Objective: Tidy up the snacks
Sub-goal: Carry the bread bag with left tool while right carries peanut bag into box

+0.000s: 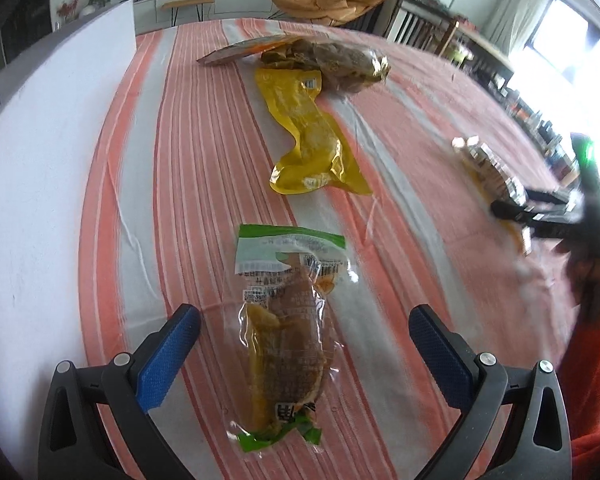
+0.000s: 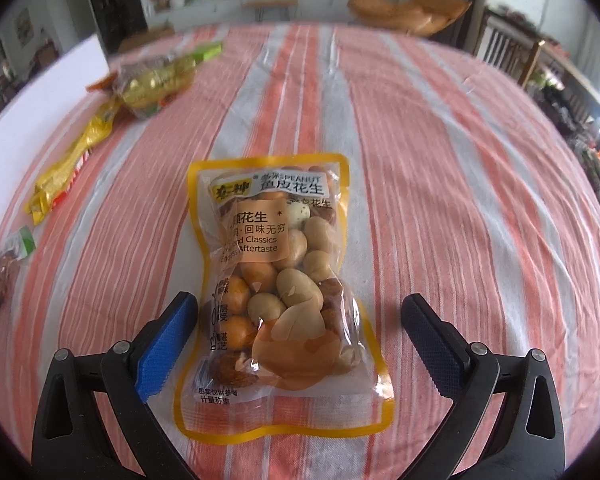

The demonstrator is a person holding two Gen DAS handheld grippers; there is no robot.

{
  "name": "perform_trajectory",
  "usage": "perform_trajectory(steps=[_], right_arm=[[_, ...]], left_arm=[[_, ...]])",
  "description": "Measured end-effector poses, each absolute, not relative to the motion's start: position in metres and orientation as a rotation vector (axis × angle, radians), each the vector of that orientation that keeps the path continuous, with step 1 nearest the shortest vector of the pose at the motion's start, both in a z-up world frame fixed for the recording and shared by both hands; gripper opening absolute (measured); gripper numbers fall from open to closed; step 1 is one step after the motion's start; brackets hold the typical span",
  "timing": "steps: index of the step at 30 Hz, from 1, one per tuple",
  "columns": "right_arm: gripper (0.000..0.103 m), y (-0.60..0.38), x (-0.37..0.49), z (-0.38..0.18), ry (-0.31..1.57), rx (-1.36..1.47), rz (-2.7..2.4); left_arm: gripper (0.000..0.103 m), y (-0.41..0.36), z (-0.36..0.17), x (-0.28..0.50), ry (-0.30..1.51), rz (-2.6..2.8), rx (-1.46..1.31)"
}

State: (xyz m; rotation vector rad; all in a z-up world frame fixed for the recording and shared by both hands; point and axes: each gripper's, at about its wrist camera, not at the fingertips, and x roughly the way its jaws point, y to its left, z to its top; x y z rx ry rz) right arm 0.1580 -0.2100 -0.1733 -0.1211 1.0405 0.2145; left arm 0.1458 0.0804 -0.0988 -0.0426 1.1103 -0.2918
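Both grippers look lined up for a grab. The left gripper (image 1: 304, 344) is spread wide with the green-topped snack pack (image 1: 286, 332) lying flat on the desk (image 1: 380, 128) right between its fingers, long axis running straight away from it, green header at the far end. The right gripper (image 2: 300, 336) is wide open too, straddling the peanut bag (image 2: 278, 292) (nothing pinched yet). That bag also points lengthwise ahead, label end farthest, so closing would squeeze its narrow width.
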Motion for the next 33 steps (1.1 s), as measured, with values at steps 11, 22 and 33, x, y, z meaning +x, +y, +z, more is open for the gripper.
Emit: perform_trajectory(steps=[11,22,33], right_arm=[[0.059,-0.239,0.161,-0.147,1.156,0.074,0.315],[0.059,-0.128,0.151,-0.035,0.943,0.281,0.702],[0.084,0.100,0.156,-0.016,0.953,0.249,1.008]], left_arm=[[0.028,0.117,-0.079,0.108,0.972,-0.253,-0.273],[0.027,0.214,0.042,0.086,0.666,-0.244,-0.536],[0.096,0.308,0.027,0.080,0.715,0.265,-0.383]])
